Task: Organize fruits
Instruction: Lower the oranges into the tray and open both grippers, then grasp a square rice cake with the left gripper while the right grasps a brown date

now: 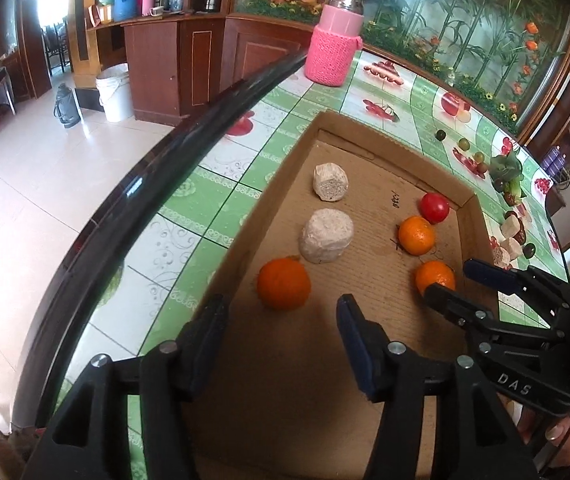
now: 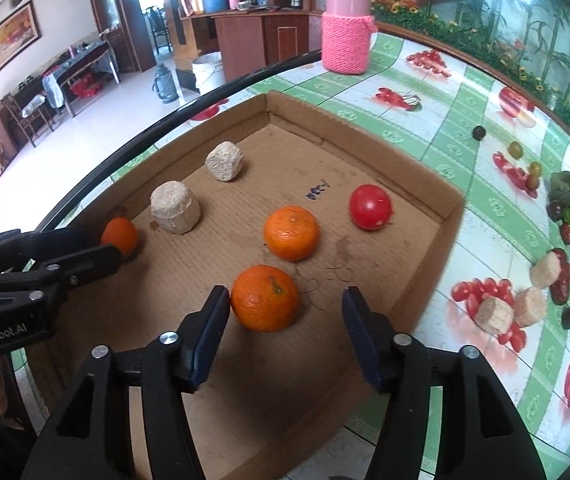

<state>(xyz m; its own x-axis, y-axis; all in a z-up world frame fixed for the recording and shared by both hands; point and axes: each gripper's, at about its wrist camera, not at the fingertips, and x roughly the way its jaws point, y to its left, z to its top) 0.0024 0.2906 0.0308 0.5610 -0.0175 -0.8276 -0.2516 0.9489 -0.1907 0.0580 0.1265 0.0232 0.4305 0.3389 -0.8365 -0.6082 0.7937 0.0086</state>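
Observation:
A shallow cardboard tray [image 1: 369, 128] [image 2: 451, 216] lies on the fruit-print table. It holds three oranges, a red tomato [image 1: 434, 207] [image 2: 370, 206] and two pale cylindrical chunks [image 1: 327, 236] [image 2: 175, 208]. My left gripper [image 1: 283, 309] [image 2: 105, 242] is open, and one orange [image 1: 283, 284] [image 2: 121, 236] rests on the tray floor just past its fingertips, untouched. My right gripper [image 2: 285, 296] [image 1: 449, 278] is open too. A second orange [image 2: 265, 298] [image 1: 435, 276] sits between its fingers, against the left pad and apart from the right. The third orange [image 2: 292, 233] [image 1: 416, 235] lies beyond.
A pink knit-covered jar [image 1: 333, 56] [image 2: 347, 46] stands at the table's far side. Right of the tray lie more pale chunks [image 2: 495, 314], small dark and green fruits [image 2: 516, 150] and a leafy green [image 2: 569, 190]. The table's black edge [image 1: 189, 152] curves close past the tray's left.

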